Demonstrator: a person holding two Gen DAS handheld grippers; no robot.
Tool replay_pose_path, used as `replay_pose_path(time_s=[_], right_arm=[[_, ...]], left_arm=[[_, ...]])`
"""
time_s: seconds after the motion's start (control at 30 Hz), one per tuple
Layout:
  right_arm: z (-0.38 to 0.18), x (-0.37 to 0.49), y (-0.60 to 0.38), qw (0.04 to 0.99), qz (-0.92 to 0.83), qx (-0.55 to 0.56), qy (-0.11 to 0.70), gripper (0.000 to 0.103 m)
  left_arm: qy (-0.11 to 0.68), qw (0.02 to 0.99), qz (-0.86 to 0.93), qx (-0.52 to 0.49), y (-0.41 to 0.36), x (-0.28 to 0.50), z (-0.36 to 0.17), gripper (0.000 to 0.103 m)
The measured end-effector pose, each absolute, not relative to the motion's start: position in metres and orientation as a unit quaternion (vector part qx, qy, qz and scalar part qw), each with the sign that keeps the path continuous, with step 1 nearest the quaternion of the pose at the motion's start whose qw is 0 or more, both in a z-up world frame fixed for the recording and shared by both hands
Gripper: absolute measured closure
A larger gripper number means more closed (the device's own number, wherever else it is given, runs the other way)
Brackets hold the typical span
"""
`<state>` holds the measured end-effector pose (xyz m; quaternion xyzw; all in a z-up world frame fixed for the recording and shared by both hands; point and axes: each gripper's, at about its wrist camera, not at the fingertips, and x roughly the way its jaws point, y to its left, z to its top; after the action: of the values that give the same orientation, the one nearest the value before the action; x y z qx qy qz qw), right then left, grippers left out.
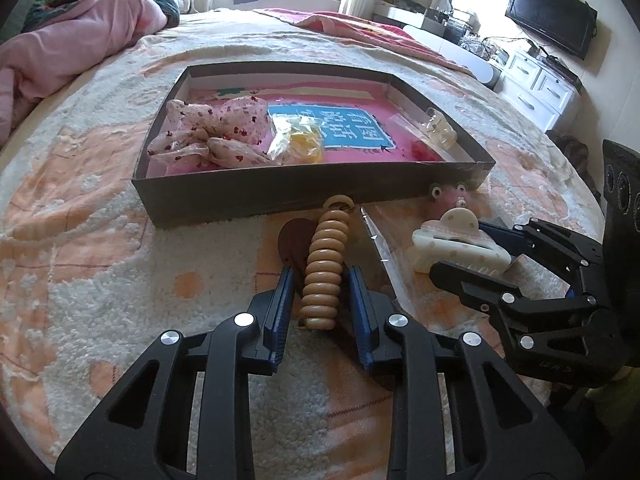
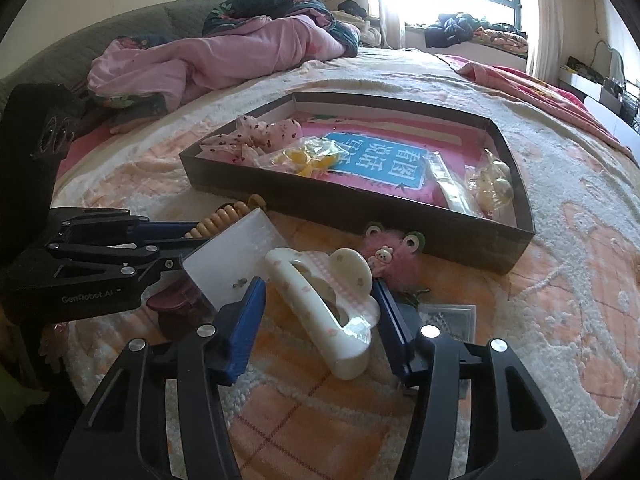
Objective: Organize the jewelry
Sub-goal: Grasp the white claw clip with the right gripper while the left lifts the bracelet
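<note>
A tan coiled spiral hair tie (image 1: 323, 266) lies on the bed blanket between the blue pads of my left gripper (image 1: 322, 276), which stands open around it without a clear grip. My right gripper (image 2: 318, 300) is open around a white flower-print claw clip (image 2: 326, 304), also seen in the left wrist view (image 1: 456, 246). Behind them sits a dark shallow box (image 1: 280, 194) with a pink floral scrunchie (image 1: 212, 132), a bagged yellow item (image 1: 296, 140) and clear bagged pieces (image 1: 438, 126).
A dark brown clip (image 1: 294, 242) lies beside the hair tie. A clear plastic packet (image 2: 236, 254) and a pink fuzzy frog-eyed clip (image 2: 390, 254) lie in front of the box. A pink quilt (image 2: 208, 60) is heaped at the bed's far left.
</note>
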<state>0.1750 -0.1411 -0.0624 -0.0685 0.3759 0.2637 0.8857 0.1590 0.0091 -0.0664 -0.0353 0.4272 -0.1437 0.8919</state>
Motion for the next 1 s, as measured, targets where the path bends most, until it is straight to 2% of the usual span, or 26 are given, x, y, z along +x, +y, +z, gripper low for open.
replay_pose_path(time_s=[0.13,0.17,0.2,0.33,1.0], right_arm=[[-0.065,0.176,-0.137,0.885,0.264,-0.078,0.374,0.051],[-0.065,0.176,-0.136,0.885,0.264,-0.080,0.374,0.051],[-0.065,0.176,-0.135,0.886,0.262,-0.083,0.374,0.053],[-0.064,0.175,-0.136,0.887,0.264,-0.083,0.370,0.061],[-0.045,0.152,-0.151,0.888,0.290,-0.045,0.353,0.064]], left_arm=[[0.430,0.890,-0.146,-0.040,0.010,0.159,-0.067,0.084],[0.429,0.890,-0.146,-0.041,0.010,0.159,-0.066,0.086],[0.429,0.890,-0.150,-0.043,0.010,0.158,-0.066,0.092],[0.427,0.891,-0.146,-0.039,0.010,0.157,-0.065,0.092],[0.390,0.908,-0.145,-0.054,0.019,0.139,-0.041,0.092]])
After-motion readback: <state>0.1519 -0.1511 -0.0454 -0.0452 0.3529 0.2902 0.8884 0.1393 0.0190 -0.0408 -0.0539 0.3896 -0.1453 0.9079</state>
